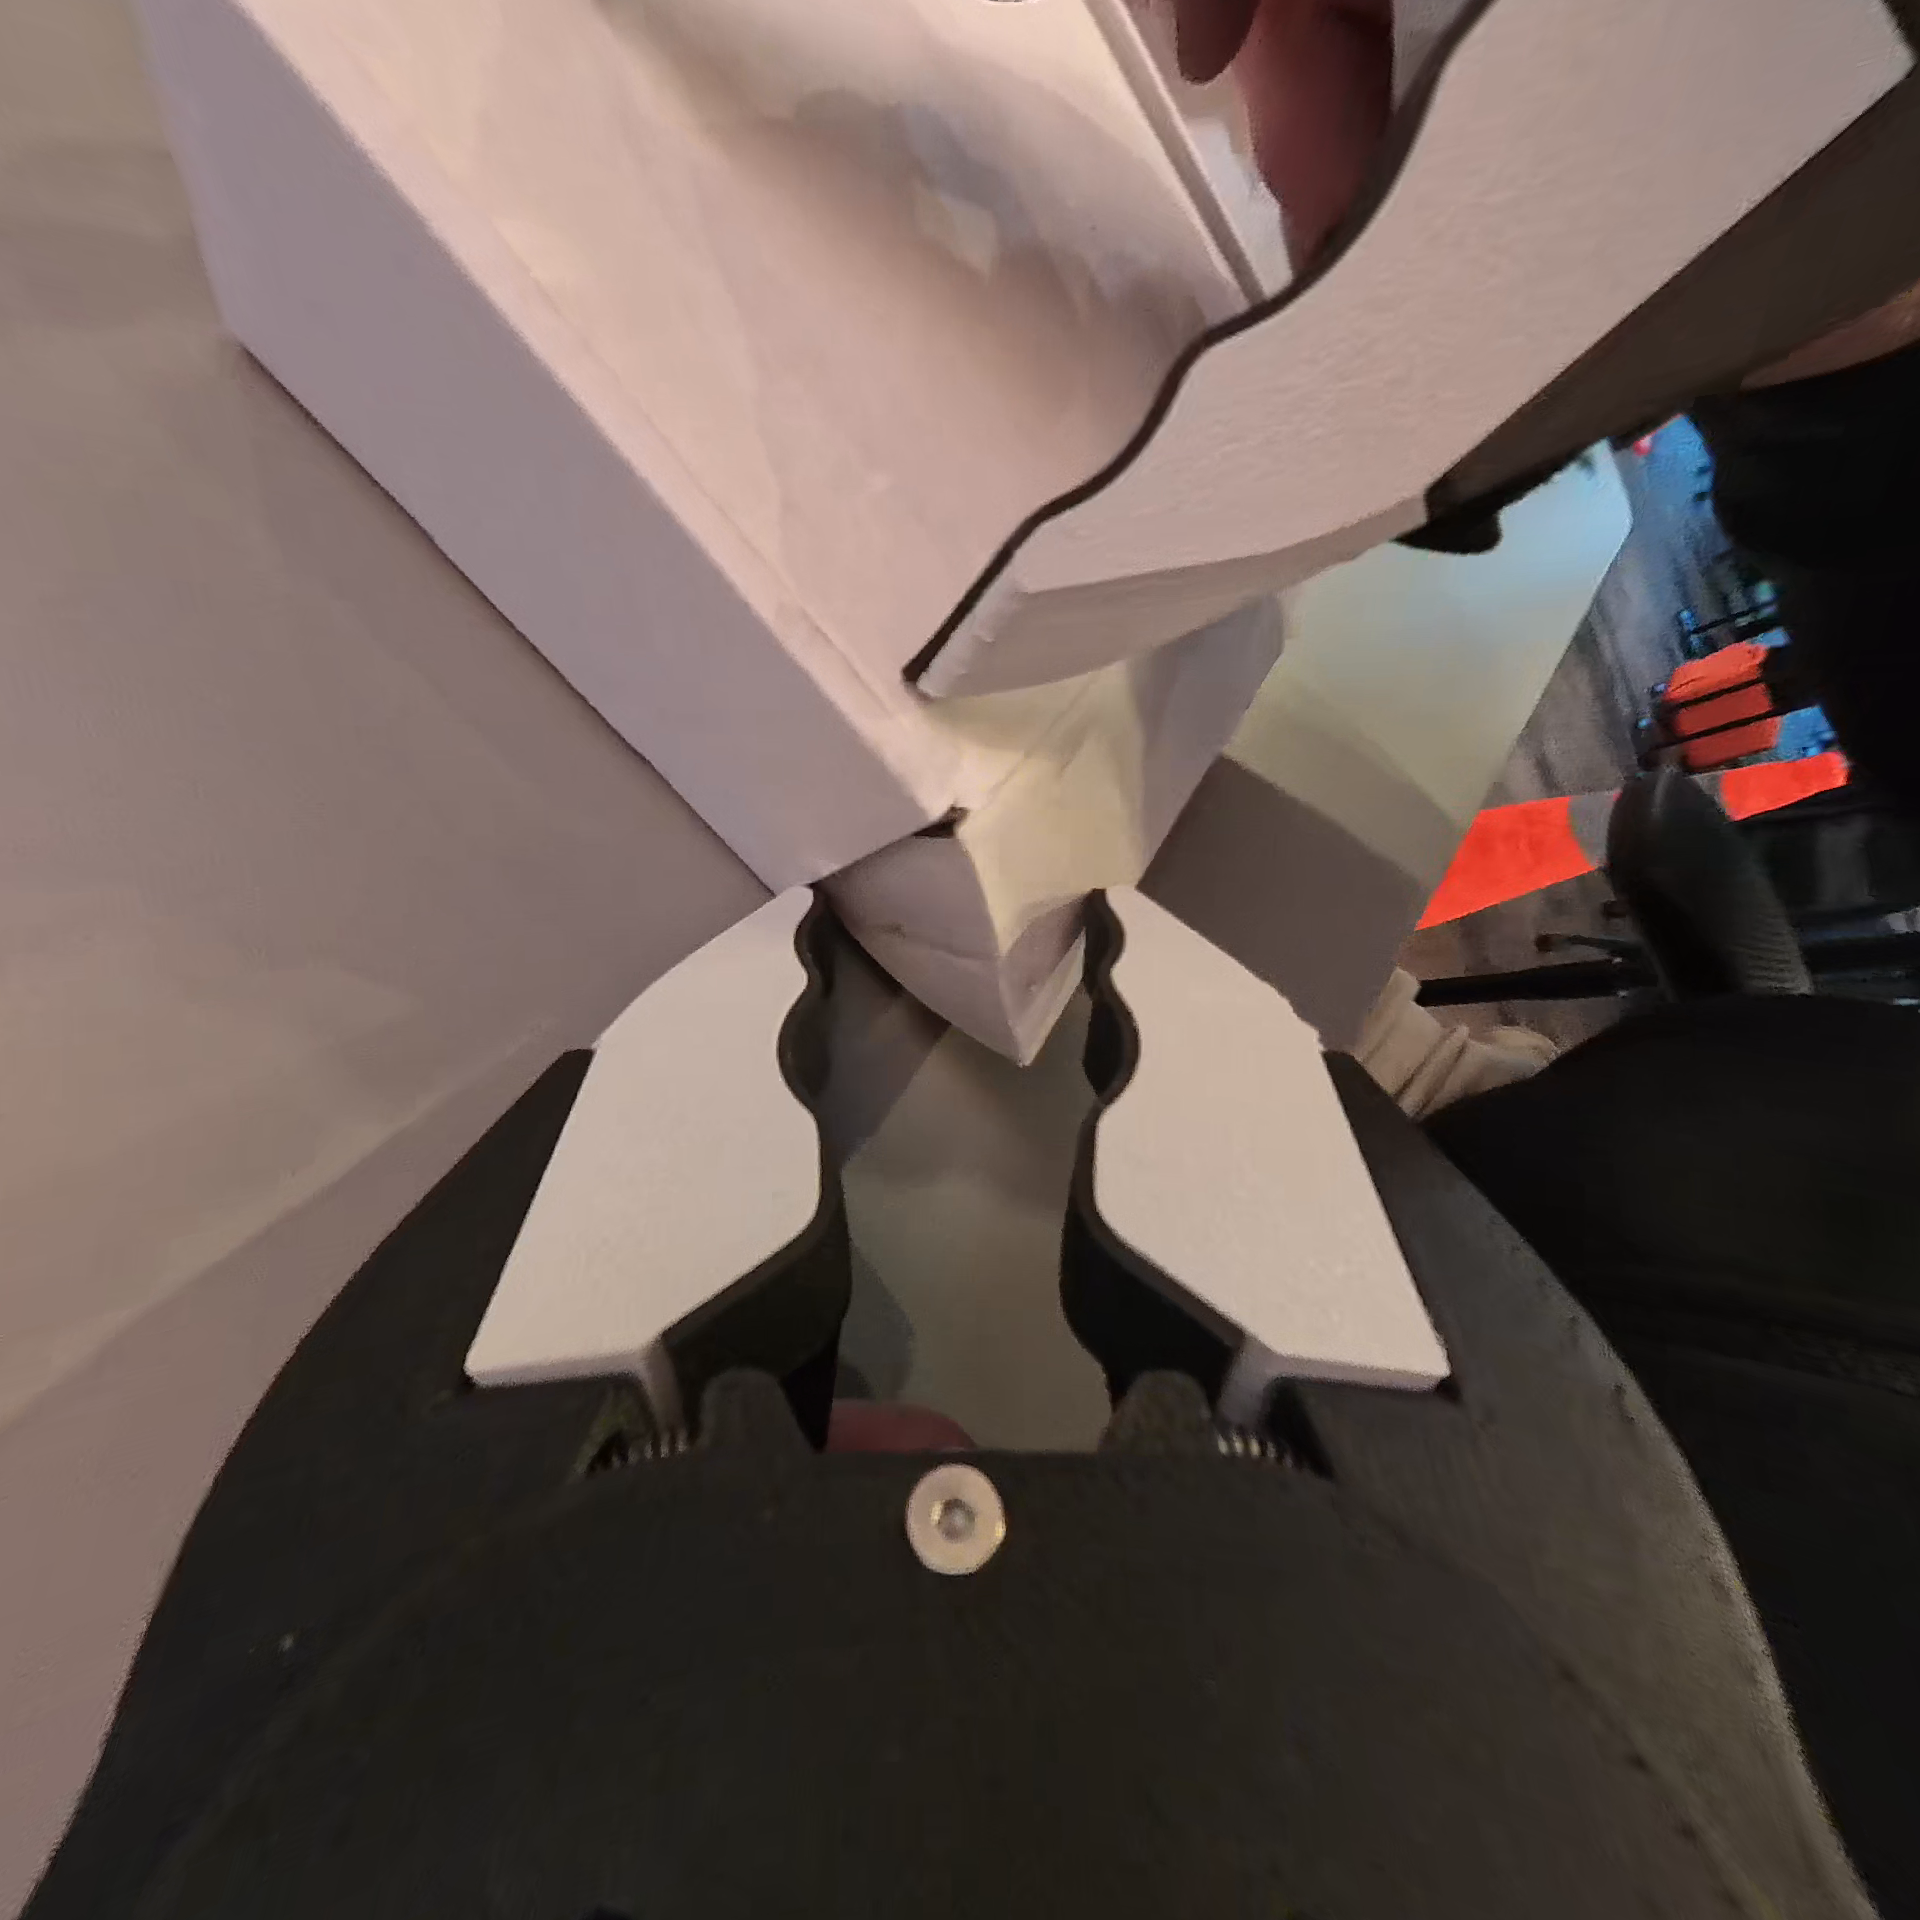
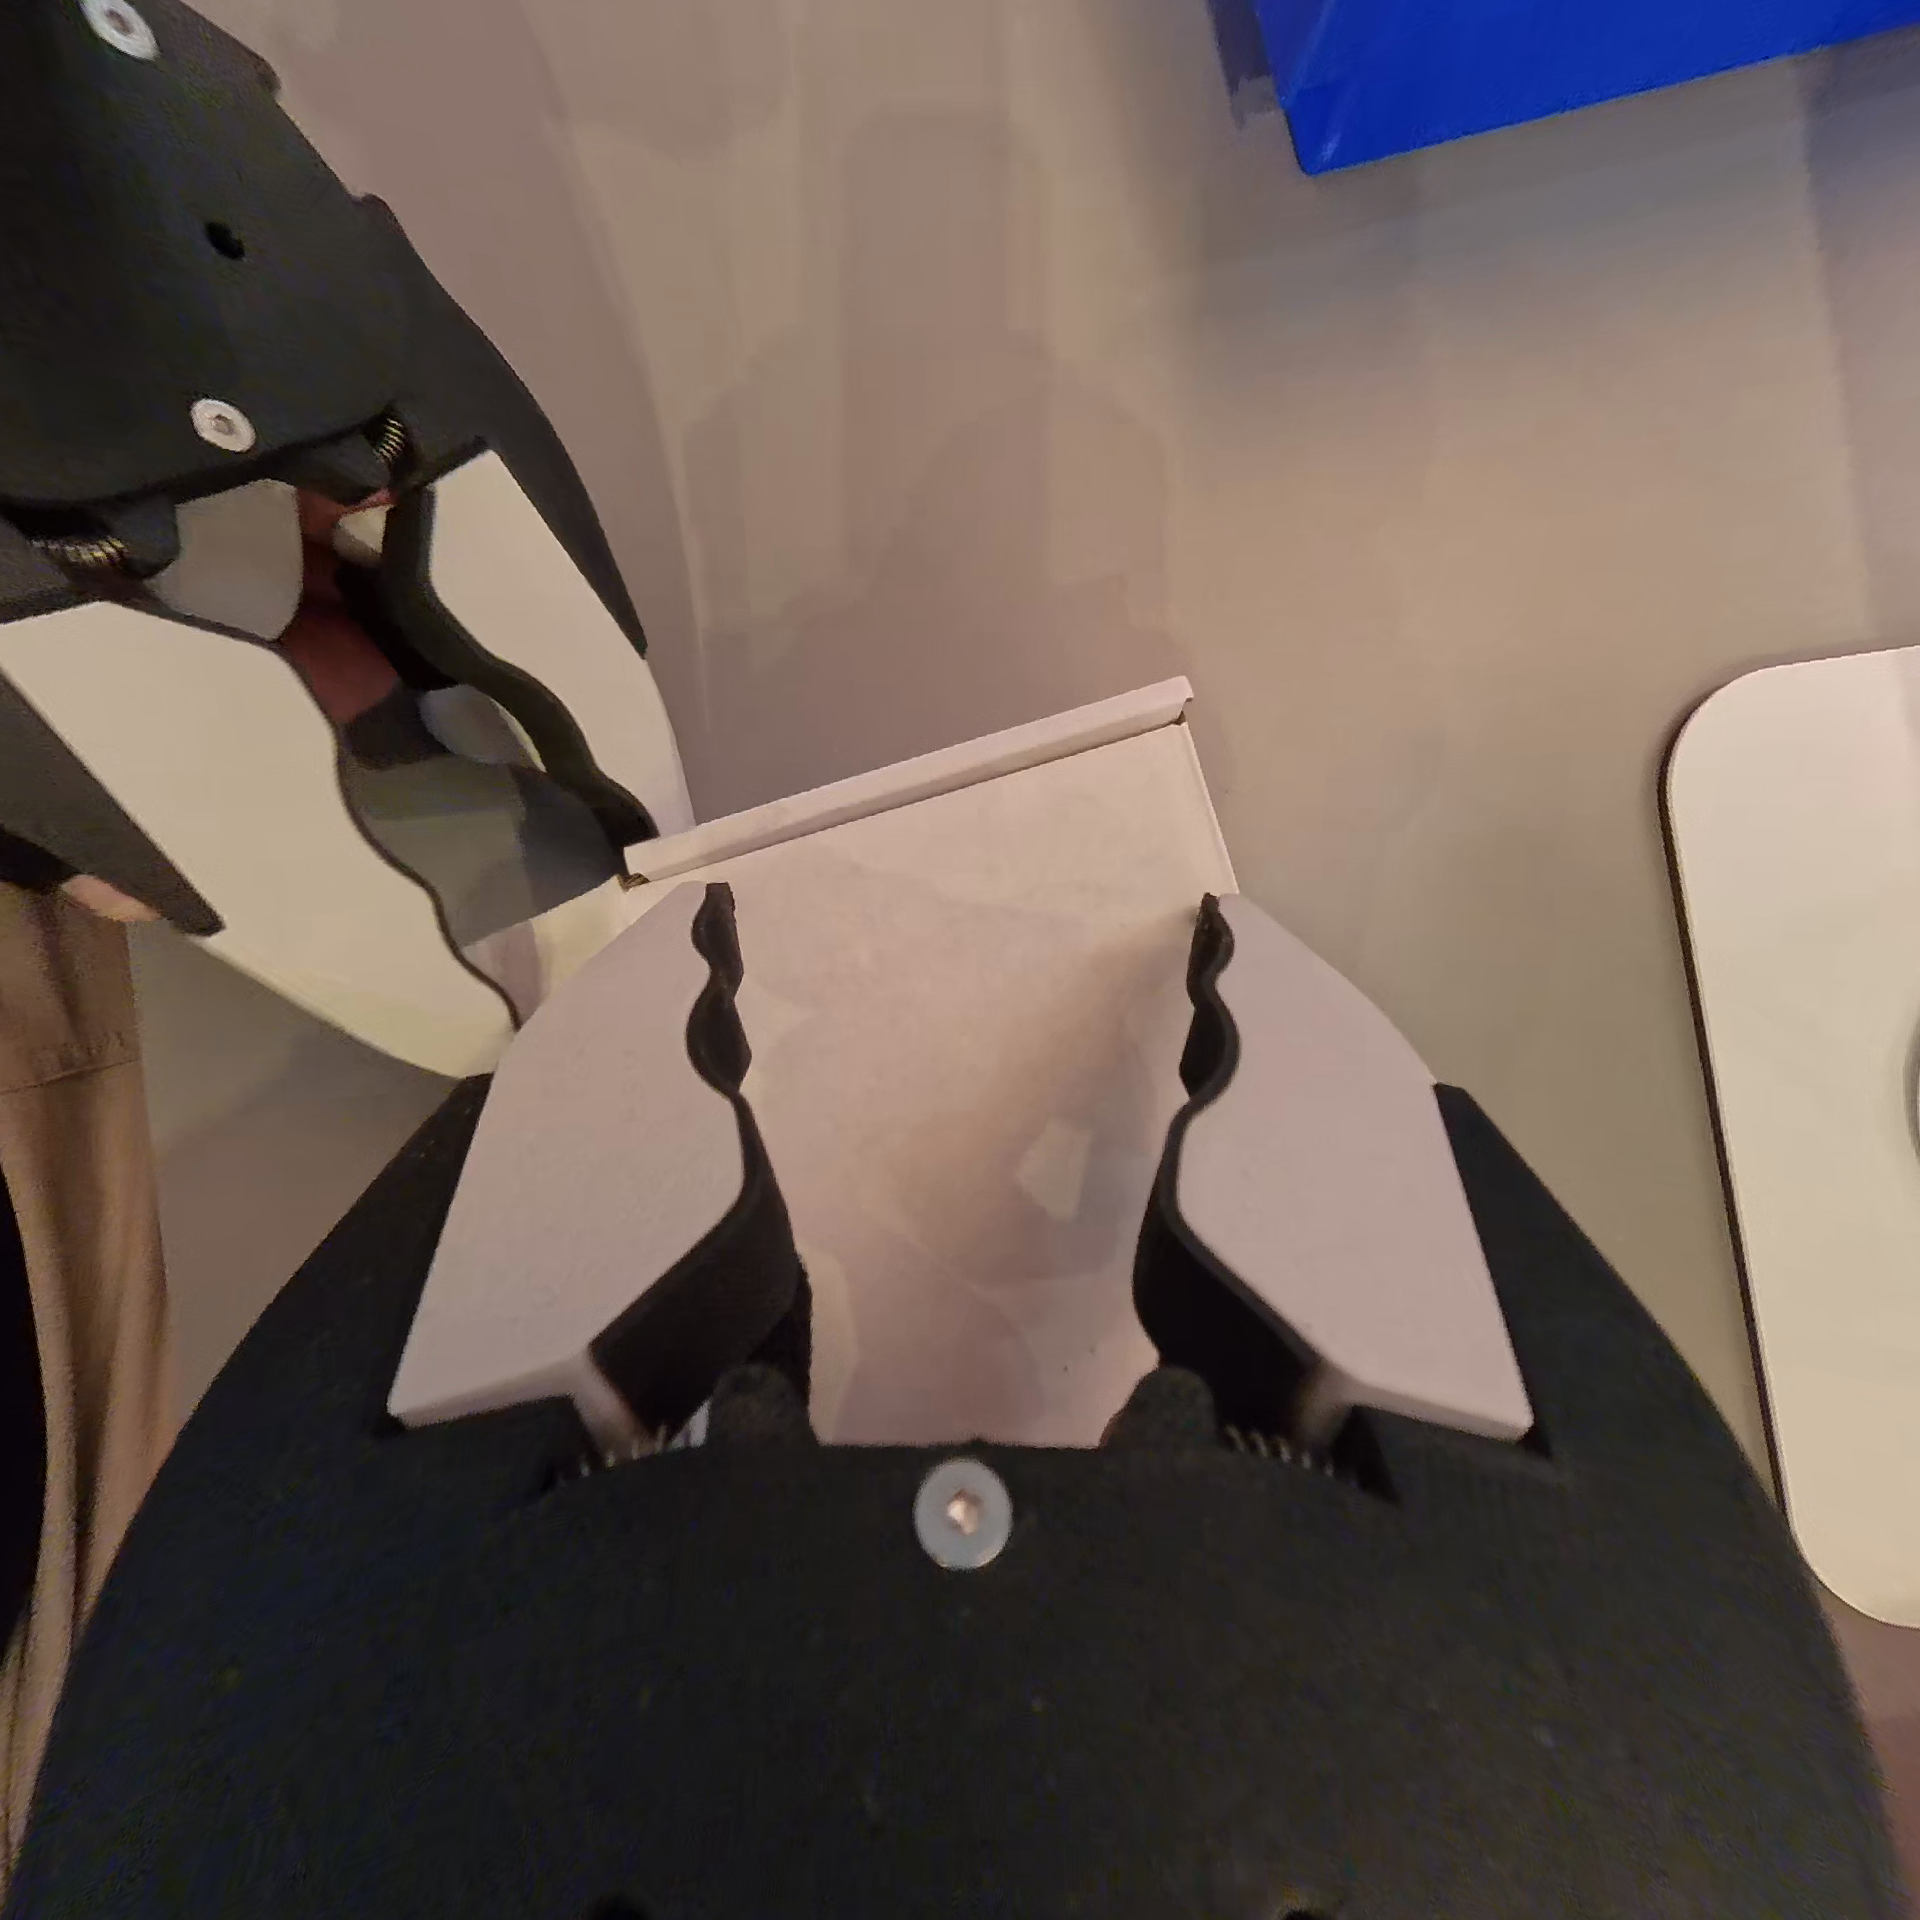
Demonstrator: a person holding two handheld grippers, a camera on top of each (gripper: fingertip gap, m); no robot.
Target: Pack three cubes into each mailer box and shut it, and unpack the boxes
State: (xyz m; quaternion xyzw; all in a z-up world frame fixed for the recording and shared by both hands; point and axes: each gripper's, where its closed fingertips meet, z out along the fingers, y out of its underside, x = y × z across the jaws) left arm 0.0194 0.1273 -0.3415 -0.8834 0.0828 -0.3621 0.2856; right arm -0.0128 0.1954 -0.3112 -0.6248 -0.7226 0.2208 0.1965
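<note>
A white mailer box (image 1: 623,364) lies shut on the pale table and fills the upper left of the left wrist view. My left gripper (image 1: 956,925) is closed on a folded white flap (image 1: 987,935) at the box's near corner, and both pads touch it. My right gripper (image 2: 961,909) is open, with its fingers spread over the lid of the box (image 2: 987,821). It also shows in the left wrist view (image 1: 1351,416), above the box. The left gripper appears in the right wrist view (image 2: 582,914) at the box's left corner. No cubes show inside the box.
A blue block (image 2: 1558,73) lies at the far right of the table. A white rounded slab (image 2: 1818,1039) lies to the right of the box. A hand (image 1: 1299,104) shows behind the right gripper. Beyond the table edge are a dark chair (image 1: 1704,894) and orange items (image 1: 1714,707).
</note>
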